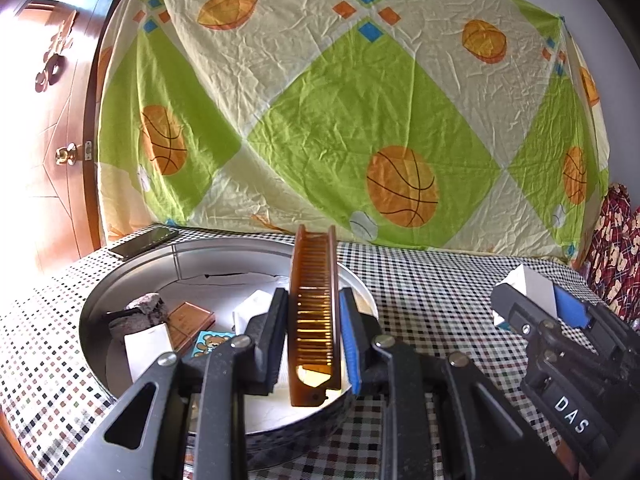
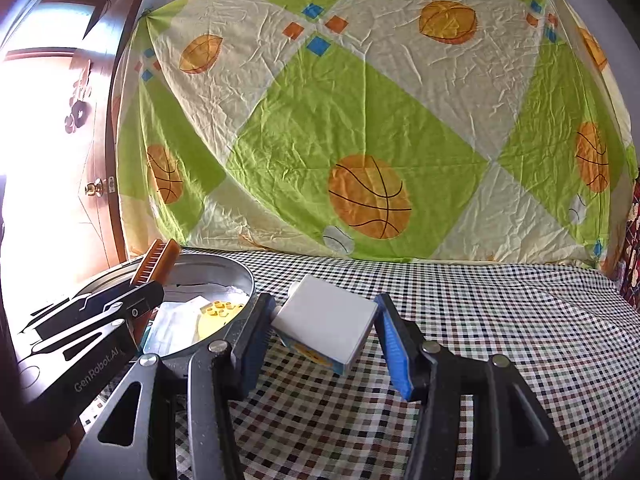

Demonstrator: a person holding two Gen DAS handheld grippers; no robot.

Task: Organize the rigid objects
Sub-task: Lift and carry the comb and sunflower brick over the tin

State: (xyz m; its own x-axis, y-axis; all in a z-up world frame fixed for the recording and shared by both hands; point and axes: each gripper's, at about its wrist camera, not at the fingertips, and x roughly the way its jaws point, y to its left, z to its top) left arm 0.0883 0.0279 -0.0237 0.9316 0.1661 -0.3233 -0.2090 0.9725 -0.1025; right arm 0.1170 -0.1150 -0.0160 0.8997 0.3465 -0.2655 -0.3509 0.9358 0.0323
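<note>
- The left tongs (image 1: 314,334) were closed on an amber-brown comb (image 1: 314,312), holding it upright on edge between the two pads, its teeth facing the camera.
- The comb hung over the near-right part of a round metal tin (image 1: 96,308), which stood on the checkered bench (image 1: 432,280).
- Inside the tin lay a dark rock-like lump (image 1: 138,312), a brown flat box (image 1: 190,322), a white card (image 1: 148,346), a small blue bear-printed card (image 1: 210,342) and some white paper.
- A dark phone (image 1: 144,240) lay on the bench just behind the tin's far-left rim.
- The right tongs (image 2: 326,330) gripped a white box (image 2: 328,318) with a blue-and-yellow printed underside, tilted and raised off the bench, just right of the tin (image 2: 240,280).
- In the right wrist view the left tongs (image 2: 132,304) and comb (image 2: 156,260) appeared over the tin.
- A sports-print sheet (image 1: 340,120) hung behind the bench.
</note>
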